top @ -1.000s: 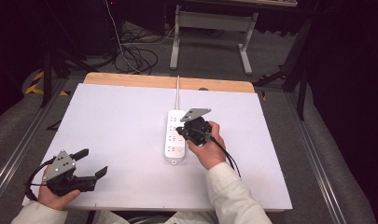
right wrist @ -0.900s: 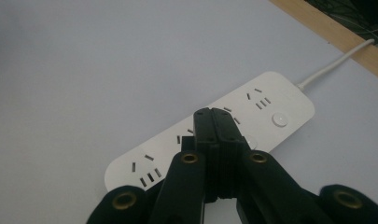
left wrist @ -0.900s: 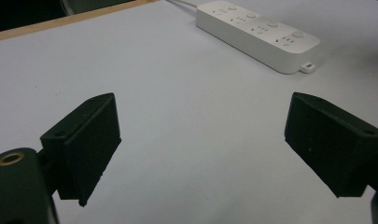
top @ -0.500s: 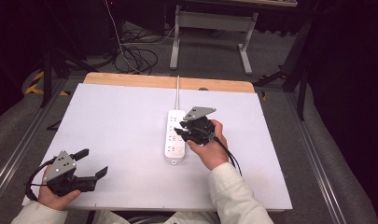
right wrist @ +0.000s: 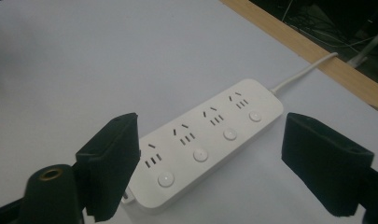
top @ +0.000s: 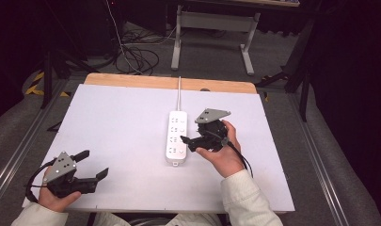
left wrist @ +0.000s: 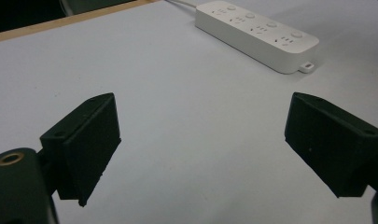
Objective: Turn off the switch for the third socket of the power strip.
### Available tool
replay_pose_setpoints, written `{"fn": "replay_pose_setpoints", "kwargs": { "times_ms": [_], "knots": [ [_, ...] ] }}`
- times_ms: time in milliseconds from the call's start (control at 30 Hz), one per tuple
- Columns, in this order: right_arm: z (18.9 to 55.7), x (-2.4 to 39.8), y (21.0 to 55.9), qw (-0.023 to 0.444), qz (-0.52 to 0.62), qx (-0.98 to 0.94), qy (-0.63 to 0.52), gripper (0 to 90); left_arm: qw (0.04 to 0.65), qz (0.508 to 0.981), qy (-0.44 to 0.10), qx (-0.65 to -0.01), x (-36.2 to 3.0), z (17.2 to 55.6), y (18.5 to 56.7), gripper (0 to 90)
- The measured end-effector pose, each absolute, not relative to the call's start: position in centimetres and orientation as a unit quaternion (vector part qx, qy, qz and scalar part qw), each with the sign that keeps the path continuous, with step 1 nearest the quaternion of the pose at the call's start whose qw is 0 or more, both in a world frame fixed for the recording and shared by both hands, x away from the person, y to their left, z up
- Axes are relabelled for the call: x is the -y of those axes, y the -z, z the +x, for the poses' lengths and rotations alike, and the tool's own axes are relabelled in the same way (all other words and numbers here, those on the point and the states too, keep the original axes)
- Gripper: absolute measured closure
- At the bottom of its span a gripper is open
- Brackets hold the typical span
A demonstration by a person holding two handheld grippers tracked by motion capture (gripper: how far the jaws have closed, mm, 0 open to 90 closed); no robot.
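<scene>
A white power strip [top: 177, 136] with several sockets and round buttons lies at the middle of the white table, and its cord [top: 179, 92] runs to the far edge. My right gripper [top: 190, 141] is held just right of the strip, jaws pointing at it. In the right gripper view it [right wrist: 210, 126] stands open, and the strip [right wrist: 200, 147] lies between and beyond the jaws. My left gripper [top: 95, 163] is open near the front left corner, holding nothing. From the left gripper view [left wrist: 200, 116] the strip [left wrist: 256, 35] lies far ahead.
The white tabletop [top: 117, 127] ends in a wooden strip [top: 131, 81] at the far edge. Beyond it on the floor are tangled cables [top: 136, 52] and a metal table frame [top: 211, 23]. Metal rails run along both sides of the table.
My right gripper has shifted slightly to the right beside the power strip. The left gripper and the strip have not moved.
</scene>
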State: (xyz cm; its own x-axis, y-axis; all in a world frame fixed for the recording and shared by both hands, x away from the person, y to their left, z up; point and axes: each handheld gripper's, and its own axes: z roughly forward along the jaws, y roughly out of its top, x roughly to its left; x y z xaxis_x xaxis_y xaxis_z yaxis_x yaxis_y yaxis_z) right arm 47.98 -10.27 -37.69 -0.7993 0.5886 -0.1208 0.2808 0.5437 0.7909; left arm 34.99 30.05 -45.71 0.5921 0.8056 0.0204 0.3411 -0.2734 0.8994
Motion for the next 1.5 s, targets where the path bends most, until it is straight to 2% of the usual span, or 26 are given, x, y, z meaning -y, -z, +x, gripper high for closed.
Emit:
{"fn": "replay_pose_setpoints", "kwargs": {
  "times_ms": [300, 900, 1500],
  "knots": [
    [46.2, 12.9, 37.4, 0.198, 0.276, -0.847, -0.409, 12.2, 0.469, 0.758, -0.248, -0.378, -30.0, 35.0, 45.7, 10.9],
    [43.0, 19.7, 39.9, 0.187, 0.313, -0.81, -0.459, 12.4, 0.47, 0.757, -0.247, -0.38, -30.0, 34.9, 45.7, 10.9],
    [42.2, 23.4, 44.4, 0.184, 0.35, -0.806, -0.44, 11.0, 0.474, 0.755, -0.248, -0.379, -30.1, 35.0, 45.7, 10.9]
  ]
}}
